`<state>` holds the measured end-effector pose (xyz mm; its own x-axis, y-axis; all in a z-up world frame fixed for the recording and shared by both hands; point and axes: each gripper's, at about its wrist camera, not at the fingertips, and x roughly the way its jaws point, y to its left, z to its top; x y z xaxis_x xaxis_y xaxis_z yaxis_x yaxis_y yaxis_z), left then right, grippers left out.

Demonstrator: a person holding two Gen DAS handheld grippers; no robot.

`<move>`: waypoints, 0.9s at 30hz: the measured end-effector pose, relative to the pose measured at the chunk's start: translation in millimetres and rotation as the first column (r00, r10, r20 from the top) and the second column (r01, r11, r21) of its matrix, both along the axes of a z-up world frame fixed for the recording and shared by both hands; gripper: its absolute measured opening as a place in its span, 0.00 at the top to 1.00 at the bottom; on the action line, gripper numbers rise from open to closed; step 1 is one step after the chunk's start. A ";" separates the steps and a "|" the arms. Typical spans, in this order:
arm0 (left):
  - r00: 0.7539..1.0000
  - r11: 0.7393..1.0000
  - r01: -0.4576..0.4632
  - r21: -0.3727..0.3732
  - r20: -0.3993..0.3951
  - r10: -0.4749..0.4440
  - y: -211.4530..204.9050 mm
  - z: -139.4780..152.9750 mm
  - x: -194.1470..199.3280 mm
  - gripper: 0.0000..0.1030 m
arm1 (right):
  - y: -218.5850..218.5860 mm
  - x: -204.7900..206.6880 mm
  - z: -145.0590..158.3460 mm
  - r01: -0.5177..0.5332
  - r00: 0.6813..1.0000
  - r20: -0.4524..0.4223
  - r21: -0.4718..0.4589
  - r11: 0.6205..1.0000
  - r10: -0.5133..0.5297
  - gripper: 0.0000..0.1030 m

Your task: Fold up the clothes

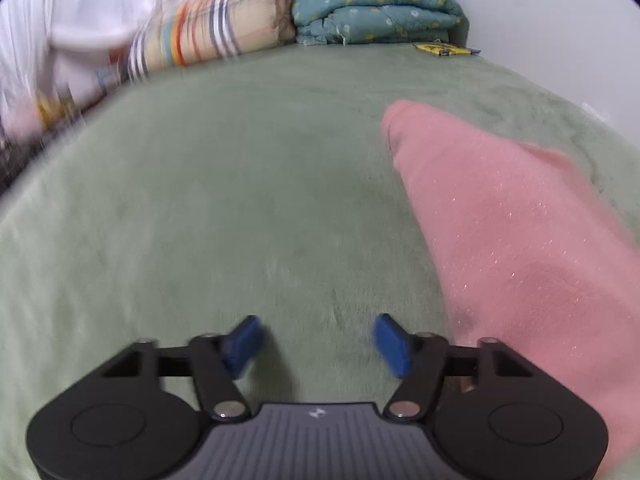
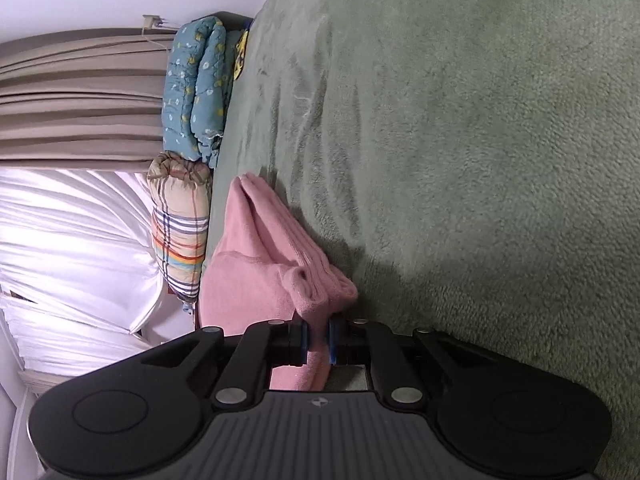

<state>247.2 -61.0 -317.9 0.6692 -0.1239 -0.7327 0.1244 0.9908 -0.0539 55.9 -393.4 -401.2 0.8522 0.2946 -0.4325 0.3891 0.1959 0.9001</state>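
A pink garment (image 1: 516, 224) lies folded into a long strip on the green blanket (image 1: 248, 184), running along the right side of the left wrist view. My left gripper (image 1: 318, 342) hovers over bare blanket just left of it, its blue pads apart with nothing between them. In the right wrist view, rolled on its side, my right gripper (image 2: 318, 340) is shut on a bunched corner of the pink garment (image 2: 260, 276), which is lifted off the blanket (image 2: 480, 160) there.
At the head of the bed lie a folded teal quilt (image 1: 376, 8) and a striped pillow (image 1: 212, 28). A small yellow item (image 1: 442, 49) sits by the wall. White curtains (image 2: 72, 248) and beige curtains (image 2: 80, 96) hang beside the bed.
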 end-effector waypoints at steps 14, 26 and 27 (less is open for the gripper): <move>0.994 0.992 0.098 0.076 0.049 -0.102 -71.6 -4.5 69.4 0.02 | -8.4 -0.4 1.8 -0.016 1.000 0.006 0.000 1.000 0.016 0.92; 0.991 0.988 0.128 0.091 -0.042 -0.125 -8.0 -7.0 35.0 0.26 | -12.5 -10.5 5.6 -0.028 1.000 0.007 -0.019 0.999 0.028 0.89; 0.993 0.992 0.112 0.056 -0.046 -0.109 1.6 -5.6 30.6 0.26 | -13.0 -14.7 7.9 -0.020 1.000 0.000 -0.016 1.000 0.020 0.85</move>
